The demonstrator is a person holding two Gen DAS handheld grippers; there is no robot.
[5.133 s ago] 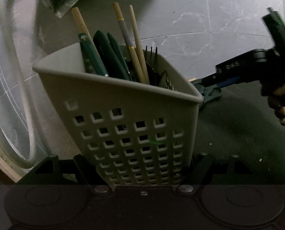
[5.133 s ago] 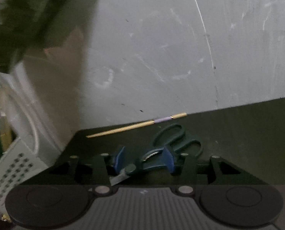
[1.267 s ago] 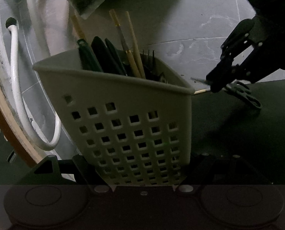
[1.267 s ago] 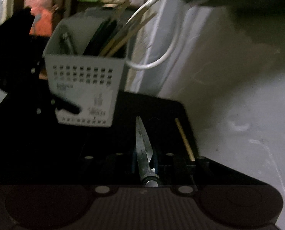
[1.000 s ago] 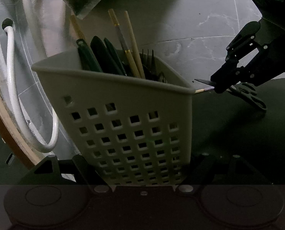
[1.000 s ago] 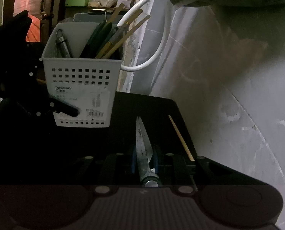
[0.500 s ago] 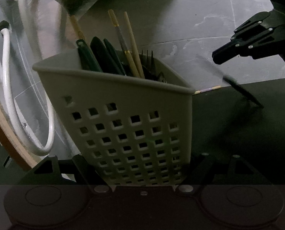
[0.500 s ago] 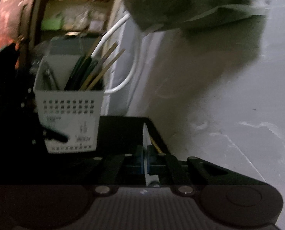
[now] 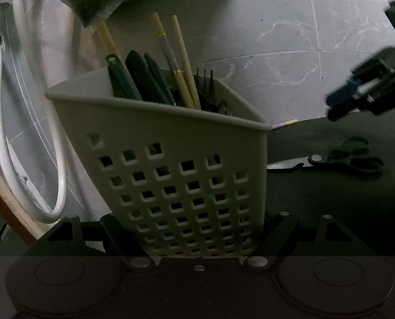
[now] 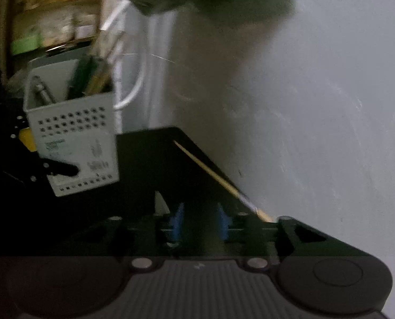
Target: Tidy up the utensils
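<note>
The left gripper (image 9: 197, 228) clamps a pale perforated utensil basket (image 9: 170, 159) by its lower sides, the basket tilted and holding chopsticks (image 9: 181, 61), dark green handles (image 9: 141, 79) and a fork (image 9: 204, 79). To its right, on the dark mat (image 9: 330, 207), lie the scissors (image 9: 330, 160), blades closed and pointing toward the basket, with a single chopstick (image 9: 285, 124) showing past the basket's rim at the mat's far edge. Above the scissors hangs the right gripper (image 9: 340, 106), its jaws having just opened with nothing between them, and a white hose (image 9: 0, 133) loops at the left over the grey marble floor (image 9: 277, 40).
</note>
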